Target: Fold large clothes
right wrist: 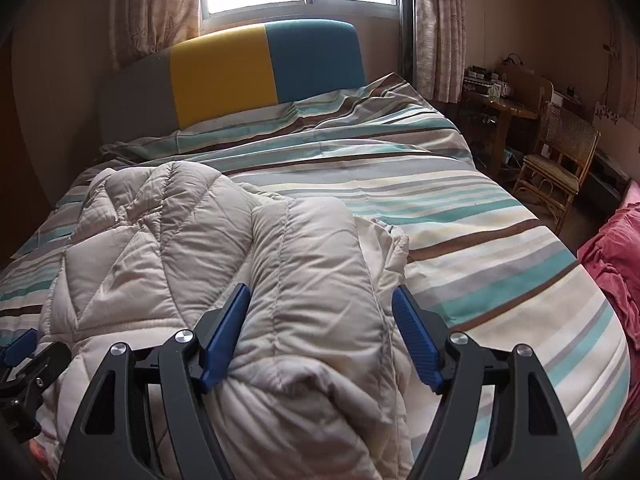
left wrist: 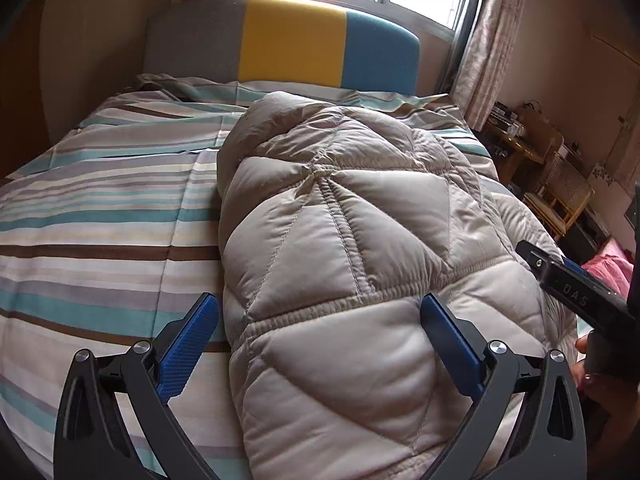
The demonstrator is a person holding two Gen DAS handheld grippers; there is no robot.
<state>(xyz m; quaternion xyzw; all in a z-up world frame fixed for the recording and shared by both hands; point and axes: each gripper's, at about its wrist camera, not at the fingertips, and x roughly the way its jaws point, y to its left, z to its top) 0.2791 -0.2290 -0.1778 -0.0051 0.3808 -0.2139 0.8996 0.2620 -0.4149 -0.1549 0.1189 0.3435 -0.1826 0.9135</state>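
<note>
Jacket (left wrist: 340, 248): quilted cloth, faint sheen, puffy, stitched seams. Bed cover (left wrist: 100, 216): matt woven cloth, striped, lightly creased. Headboard (left wrist: 292, 40): matt fabric upholstery. My left gripper (left wrist: 318, 320) and right gripper (right wrist: 322, 312): matt black plastic arms, ribbed blue pads on the jaws, shiny metal pivot pins. Chair (right wrist: 556, 160): wood, woven cane.

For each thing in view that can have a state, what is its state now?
Left hand-held gripper: open, astride the jacket's near end.
Right hand-held gripper: open, around a folded-over part.
Quilted beige jacket: partly folded, lying on the bed.
Striped bed cover: spread, wrinkled near the headboard.
Curtains: drawn aside.
Wicker chair: unoccupied.
</note>
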